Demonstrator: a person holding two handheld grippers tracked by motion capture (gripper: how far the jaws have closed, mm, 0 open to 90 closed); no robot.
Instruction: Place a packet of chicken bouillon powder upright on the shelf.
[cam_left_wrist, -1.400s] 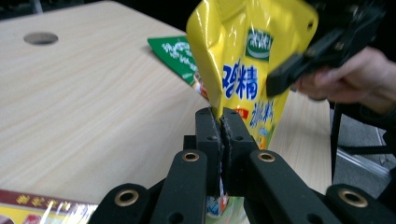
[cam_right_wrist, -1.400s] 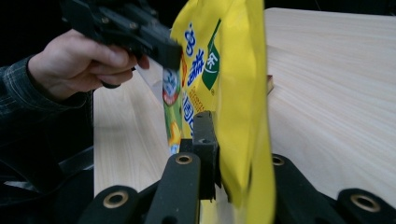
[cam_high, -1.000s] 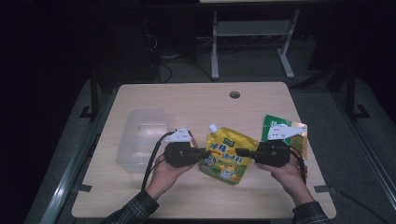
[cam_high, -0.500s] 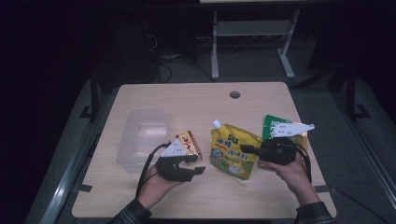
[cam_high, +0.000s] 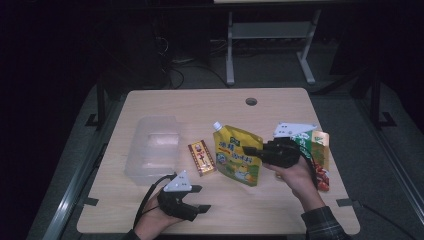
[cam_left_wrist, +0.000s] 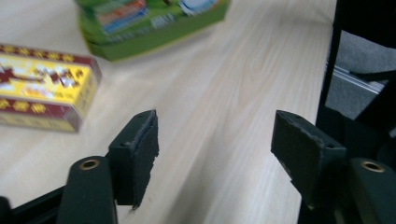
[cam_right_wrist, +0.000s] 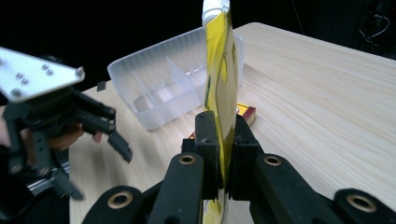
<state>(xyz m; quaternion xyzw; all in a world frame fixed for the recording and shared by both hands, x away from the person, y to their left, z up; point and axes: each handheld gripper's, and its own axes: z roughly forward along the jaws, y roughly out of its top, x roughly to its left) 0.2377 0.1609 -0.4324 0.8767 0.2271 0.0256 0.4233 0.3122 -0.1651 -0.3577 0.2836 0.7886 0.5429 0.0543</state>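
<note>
Your right gripper has its jaws clamped on the edge of the yellow spouted pouch — in the right gripper view the pouch stands edge-on between the pads, white cap uppermost, pressed tight. From the high view it looks raised off the table on your right, though how much of its bottom edge clears the wood is hard to say at that angle.

Your left gripper sits near the front edge of the table, jaws spread and nothing between them; they have just been opening. In the left gripper view only bare wood lies between the two black pads, with the small red-and-yellow box well off to one side.

Progress, as I judge it: the clear divided container at the left holds nothing that can be made out. The box lies flat on the table between container and pouch, not packed. A green packet lies behind your right hand, untouched. So the pouch is picked up but not yet placed — if the container is the destination, all items remain to go in, pouch first.
</note>
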